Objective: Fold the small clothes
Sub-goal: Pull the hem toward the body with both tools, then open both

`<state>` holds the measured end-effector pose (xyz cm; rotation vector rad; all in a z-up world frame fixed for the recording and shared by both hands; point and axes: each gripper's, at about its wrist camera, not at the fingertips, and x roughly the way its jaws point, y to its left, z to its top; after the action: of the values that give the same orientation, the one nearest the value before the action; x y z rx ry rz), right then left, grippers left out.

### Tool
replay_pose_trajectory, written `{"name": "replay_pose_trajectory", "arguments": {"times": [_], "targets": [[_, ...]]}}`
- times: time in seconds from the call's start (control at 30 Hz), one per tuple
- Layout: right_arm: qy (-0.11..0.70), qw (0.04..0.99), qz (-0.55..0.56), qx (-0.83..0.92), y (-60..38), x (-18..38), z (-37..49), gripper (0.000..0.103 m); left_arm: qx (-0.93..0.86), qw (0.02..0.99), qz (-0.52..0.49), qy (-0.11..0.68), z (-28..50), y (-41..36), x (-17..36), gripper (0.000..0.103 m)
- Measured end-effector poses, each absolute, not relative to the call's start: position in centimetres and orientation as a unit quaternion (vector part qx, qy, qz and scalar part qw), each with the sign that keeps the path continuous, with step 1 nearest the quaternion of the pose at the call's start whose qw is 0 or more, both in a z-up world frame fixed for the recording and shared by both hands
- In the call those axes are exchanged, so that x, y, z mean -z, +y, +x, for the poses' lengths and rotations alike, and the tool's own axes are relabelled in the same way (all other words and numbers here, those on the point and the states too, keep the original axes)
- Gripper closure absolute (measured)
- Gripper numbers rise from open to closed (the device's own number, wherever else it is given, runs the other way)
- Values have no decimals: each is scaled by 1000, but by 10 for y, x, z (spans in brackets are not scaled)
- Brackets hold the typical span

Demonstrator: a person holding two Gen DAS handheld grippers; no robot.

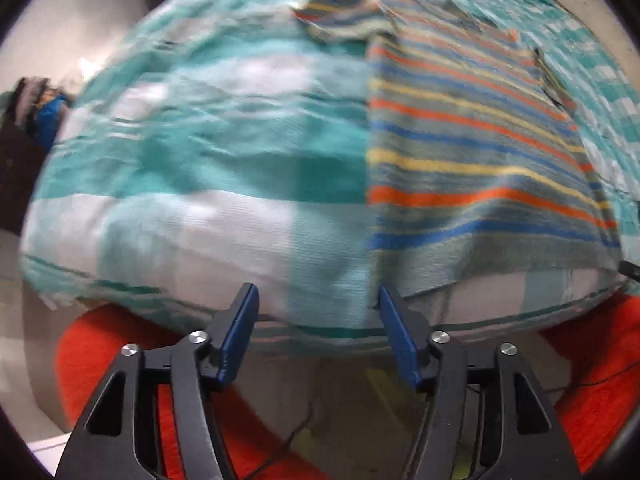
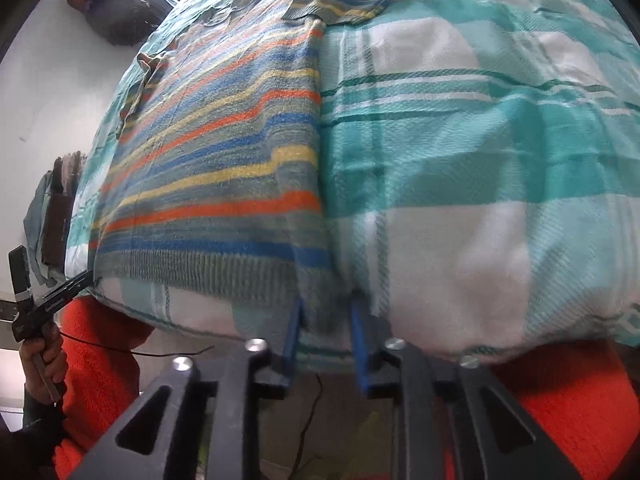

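A striped knit sweater [image 1: 472,148] [image 2: 224,152], grey-green with orange, blue and yellow bands, lies flat on a teal and white checked bedcover [image 1: 224,152] [image 2: 480,160]. It has one straight folded side edge, and a sleeve is bunched at its far end. My left gripper [image 1: 316,300] stands open at the near edge of the bed. Its right finger is beside the sweater's hem corner and nothing is between its fingers. My right gripper [image 2: 326,330] is open with a narrow gap, and the sweater's other hem corner [image 2: 320,304] hangs loosely between its blue fingers.
The bed edge runs just ahead of both grippers. Below it is a person's orange-red fleece clothing [image 1: 104,344] [image 2: 568,412]. In the right wrist view a hand [image 2: 44,354] holds the left gripper at the far left. Dark bags [image 2: 116,12] sit beyond the bed, and thin black cables trail below.
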<state>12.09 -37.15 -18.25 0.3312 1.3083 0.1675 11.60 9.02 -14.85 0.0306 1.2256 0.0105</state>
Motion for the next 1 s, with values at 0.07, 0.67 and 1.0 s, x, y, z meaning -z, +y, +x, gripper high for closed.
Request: {"name": "replay_pose_trajectory", "arguments": {"times": [0.07, 0.67, 1.0], "targets": [[588, 799, 114, -51, -375, 163, 117, 59, -17, 833, 11, 552, 119, 96, 127, 33], [556, 821, -50, -123, -233, 197, 185, 51, 67, 825, 134, 544, 146, -11, 186, 7], [552, 822, -33, -133, -244, 148, 183, 49, 84, 866, 68, 488, 177, -11, 106, 7]]}}
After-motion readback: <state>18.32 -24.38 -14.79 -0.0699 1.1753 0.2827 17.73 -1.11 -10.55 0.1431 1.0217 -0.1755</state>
